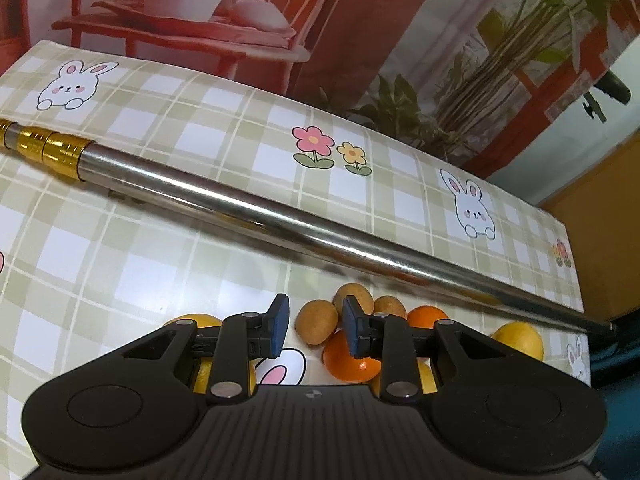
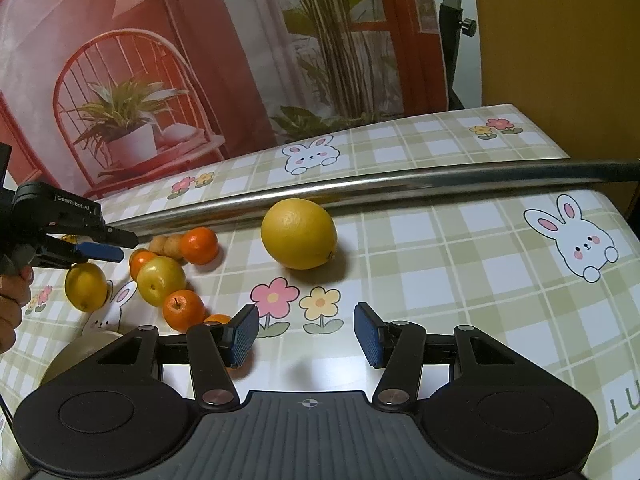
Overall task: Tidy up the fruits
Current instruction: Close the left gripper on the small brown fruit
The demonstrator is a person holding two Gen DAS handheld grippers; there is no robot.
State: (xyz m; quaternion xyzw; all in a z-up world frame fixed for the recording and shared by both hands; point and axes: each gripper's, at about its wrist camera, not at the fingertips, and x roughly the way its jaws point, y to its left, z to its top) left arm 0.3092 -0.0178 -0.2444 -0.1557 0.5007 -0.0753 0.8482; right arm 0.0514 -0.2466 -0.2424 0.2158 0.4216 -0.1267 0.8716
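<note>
Tablecloth [image 2: 440, 256] in a green-and-white check with rabbits and flowers covers the table, and its far edge meets a printed backdrop [image 2: 200, 60] of a red chair and potted plants, while the right edge drops off beside an orange-brown panel [image 2: 560, 40]. Across the far part of the top lies a long metal pole [image 2: 360, 186], its gold-collared end [image 1: 48, 148] reaching toward the left; it fences the fruit from the back. On the near side of the pole the widest bare stretch is at the right, around the big rabbit print. The right gripper [image 2: 306, 338] hovers over the flower prints with its blue pads spread wide and nothing between them. A large yellow citrus [image 2: 299, 233] sits alone just ahead of it, close to the pole. Well to its left the rest cluster tightly: three small oranges [image 2: 199, 245], a yellow-green round fruit [image 2: 161, 280], a lemon-yellow one [image 2: 85, 286] and small brown fruits [image 2: 166, 245] against the pole. The left gripper [image 1: 316, 326] hangs over that cluster, pads moderately apart, empty, with a brown fruit [image 1: 316, 321] showing in the gap below.
</note>
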